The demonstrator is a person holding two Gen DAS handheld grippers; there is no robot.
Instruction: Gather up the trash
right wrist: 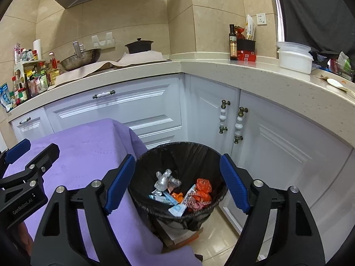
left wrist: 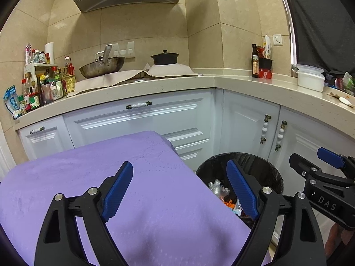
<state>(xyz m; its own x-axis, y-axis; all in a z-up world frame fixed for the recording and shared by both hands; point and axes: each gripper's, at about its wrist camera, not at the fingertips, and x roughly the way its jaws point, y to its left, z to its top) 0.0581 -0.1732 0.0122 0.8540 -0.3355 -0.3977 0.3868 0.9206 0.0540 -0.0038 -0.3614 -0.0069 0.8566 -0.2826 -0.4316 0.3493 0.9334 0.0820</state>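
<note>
A round bin with a black liner (right wrist: 177,155) stands on the floor beside a table under a purple cloth (right wrist: 88,155). Inside lie several wrappers: clear crumpled plastic (right wrist: 163,178), orange wrappers (right wrist: 203,187) and light blue packets (right wrist: 165,198). My right gripper (right wrist: 177,181) hangs above the bin, jaws wide apart, nothing between them. My left gripper (left wrist: 179,188) is open over the purple cloth (left wrist: 111,177) at its right edge, empty, with the bin (left wrist: 266,168) partly hidden behind its right finger. The right gripper (left wrist: 328,168) shows at the right of the left wrist view.
White cabinets (right wrist: 277,146) with handled doors close in behind and right of the bin. The beige counter (right wrist: 244,71) carries a wok (right wrist: 81,58), a black pot (right wrist: 138,45), condiment bottles (right wrist: 33,77), a dark bottle (right wrist: 233,43) and white containers (right wrist: 294,57). Tiled floor (right wrist: 213,241) shows below the bin.
</note>
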